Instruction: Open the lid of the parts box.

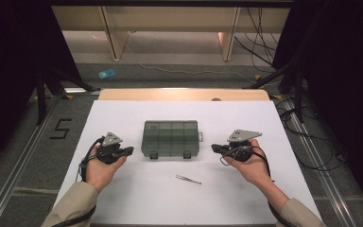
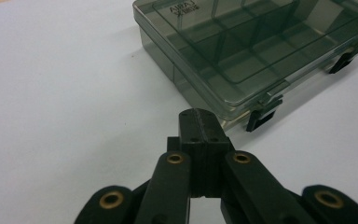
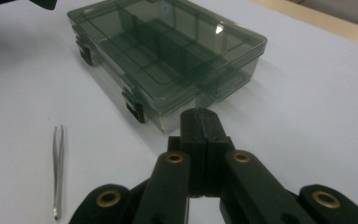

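A smoky translucent compartment box lies closed in the middle of the white sheet, its two black latches facing the person. My left gripper is held just left of the box's near corner, jaws shut with nothing between them; in the left gripper view its tips point at the box near one latch. My right gripper is off the box's right side, also shut and empty; its tips face the box. Metal tweezers lie on the sheet in front of the box, the tweezers left of the right jaws.
The white sheet covers a wooden table whose far edge shows. Beyond it are floor, cables and wooden legs. Dark curtains stand at both sides. A "5" marking is on the floor at left.
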Demonstrator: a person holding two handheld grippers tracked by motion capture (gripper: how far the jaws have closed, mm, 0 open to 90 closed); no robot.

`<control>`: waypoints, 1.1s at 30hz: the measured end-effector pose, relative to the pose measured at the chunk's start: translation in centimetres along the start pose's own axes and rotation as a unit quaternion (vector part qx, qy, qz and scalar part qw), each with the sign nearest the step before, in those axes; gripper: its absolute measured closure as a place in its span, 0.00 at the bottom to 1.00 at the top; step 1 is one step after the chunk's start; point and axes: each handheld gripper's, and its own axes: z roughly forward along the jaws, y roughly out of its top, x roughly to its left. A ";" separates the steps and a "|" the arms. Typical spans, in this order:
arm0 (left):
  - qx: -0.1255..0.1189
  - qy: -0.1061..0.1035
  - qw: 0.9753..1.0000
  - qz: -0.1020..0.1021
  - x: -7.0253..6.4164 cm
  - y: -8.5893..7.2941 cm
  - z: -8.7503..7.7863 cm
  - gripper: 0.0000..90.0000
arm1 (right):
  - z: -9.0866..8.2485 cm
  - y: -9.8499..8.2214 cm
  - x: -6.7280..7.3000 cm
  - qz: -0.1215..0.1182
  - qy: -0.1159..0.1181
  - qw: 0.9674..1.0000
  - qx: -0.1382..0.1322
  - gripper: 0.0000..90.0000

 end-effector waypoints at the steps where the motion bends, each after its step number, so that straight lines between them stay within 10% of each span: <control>1: -0.001 0.001 1.000 -0.001 0.0 0.0 0.3 1.00 | 0.2 0.0 0.0 -0.002 0.002 1.000 0.003 1.00; 7: 0.030 -0.007 0.999 0.034 0.1 0.3 1.2 1.00 | 1.6 -0.1 0.1 -0.002 0.008 1.000 0.023 1.00; 12: 0.013 0.004 1.000 0.017 -0.4 0.1 1.9 1.00 | 2.9 -0.2 0.0 -0.005 0.013 0.999 0.039 1.00; 13: 0.034 0.001 0.999 0.043 -0.1 0.1 1.6 1.00 | 3.1 -0.2 0.1 -0.002 0.018 0.999 0.045 1.00; 18: 0.020 0.001 0.999 0.029 -0.5 0.0 2.0 1.00 | 4.2 -0.1 0.4 -0.013 0.024 0.998 0.059 1.00; 33: 0.038 -0.005 0.997 0.070 -0.5 -0.2 2.1 1.00 | 4.6 0.0 0.5 -0.013 0.028 0.998 0.060 1.00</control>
